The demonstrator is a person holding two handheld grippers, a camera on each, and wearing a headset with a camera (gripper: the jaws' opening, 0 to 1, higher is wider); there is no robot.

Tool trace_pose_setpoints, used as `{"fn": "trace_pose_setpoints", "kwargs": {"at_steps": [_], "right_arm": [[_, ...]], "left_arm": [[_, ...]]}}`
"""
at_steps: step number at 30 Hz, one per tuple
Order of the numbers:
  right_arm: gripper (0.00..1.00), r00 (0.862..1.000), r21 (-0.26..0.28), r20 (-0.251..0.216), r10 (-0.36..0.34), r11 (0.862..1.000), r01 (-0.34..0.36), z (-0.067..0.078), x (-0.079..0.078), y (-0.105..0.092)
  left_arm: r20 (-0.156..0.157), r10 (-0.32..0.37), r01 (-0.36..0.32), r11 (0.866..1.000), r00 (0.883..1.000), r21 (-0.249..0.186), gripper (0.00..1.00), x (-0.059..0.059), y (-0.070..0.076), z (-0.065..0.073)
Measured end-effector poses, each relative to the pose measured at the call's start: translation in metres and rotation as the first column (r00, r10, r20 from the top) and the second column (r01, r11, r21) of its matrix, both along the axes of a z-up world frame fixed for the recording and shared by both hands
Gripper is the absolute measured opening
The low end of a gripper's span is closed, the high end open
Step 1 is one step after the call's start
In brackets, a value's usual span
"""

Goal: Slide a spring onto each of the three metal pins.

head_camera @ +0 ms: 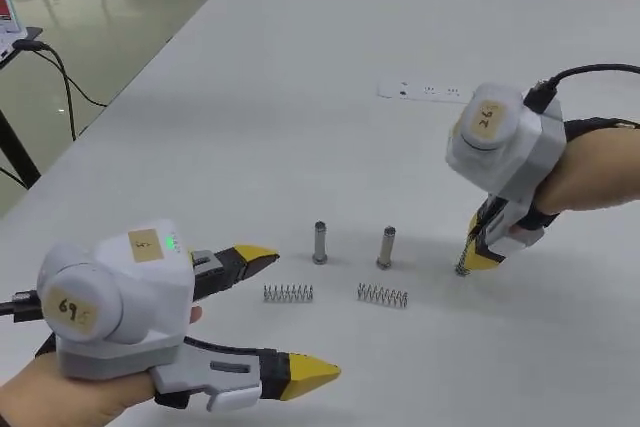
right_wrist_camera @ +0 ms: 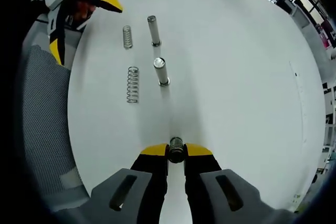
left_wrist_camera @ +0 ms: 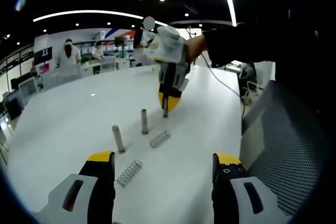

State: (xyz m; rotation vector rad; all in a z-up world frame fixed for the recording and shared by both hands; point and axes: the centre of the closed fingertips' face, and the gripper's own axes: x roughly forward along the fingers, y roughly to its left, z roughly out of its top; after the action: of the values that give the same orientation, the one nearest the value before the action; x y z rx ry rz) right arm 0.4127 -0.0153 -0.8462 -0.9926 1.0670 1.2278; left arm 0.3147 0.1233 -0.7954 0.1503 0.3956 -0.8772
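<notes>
The right claw (head_camera: pixel 478 255) is clamped on an upright spring (right_wrist_camera: pixel 176 148) touching the worktop (head_camera: pixel 300 97). To that spring's left stand bare pins (head_camera: pixel 320 243) (head_camera: pixel 386 247), with loose springs (head_camera: pixel 288 293) (head_camera: pixel 382 295) beside them. The left claw (head_camera: pixel 288 314) gapes wide.

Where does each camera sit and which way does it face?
Head view: headset, looking down at the table; left gripper, right gripper and both hands show.
Left gripper view: rides the left gripper, facing the right gripper; own jaws open.
Right gripper view: rides the right gripper, jaws shut on a spring.
All share two pins, two loose springs.
</notes>
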Motion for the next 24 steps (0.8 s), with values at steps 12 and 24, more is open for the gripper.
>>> {"fn": "trace_pose_setpoints", "kwargs": {"at_steps": [12, 24], "right_arm": [[0.09, 1.0, 0.007, 0.0, -0.007, 1.0, 0.007, -0.0009, 0.0015, 0.0012], [0.18, 1.0, 0.033, 0.002, -0.013, 0.999, 0.013, -0.0006, 0.0019, 0.0041]], "left_arm": [[-0.001, 0.002, -0.002, 1.0, 1.0, 0.001, 0.72, 0.0, 0.0003, 0.0004], [-0.002, 0.003, -0.003, 1.0, 1.0, 0.0, 0.72, 0.0008, 0.0005, 0.0001]]}}
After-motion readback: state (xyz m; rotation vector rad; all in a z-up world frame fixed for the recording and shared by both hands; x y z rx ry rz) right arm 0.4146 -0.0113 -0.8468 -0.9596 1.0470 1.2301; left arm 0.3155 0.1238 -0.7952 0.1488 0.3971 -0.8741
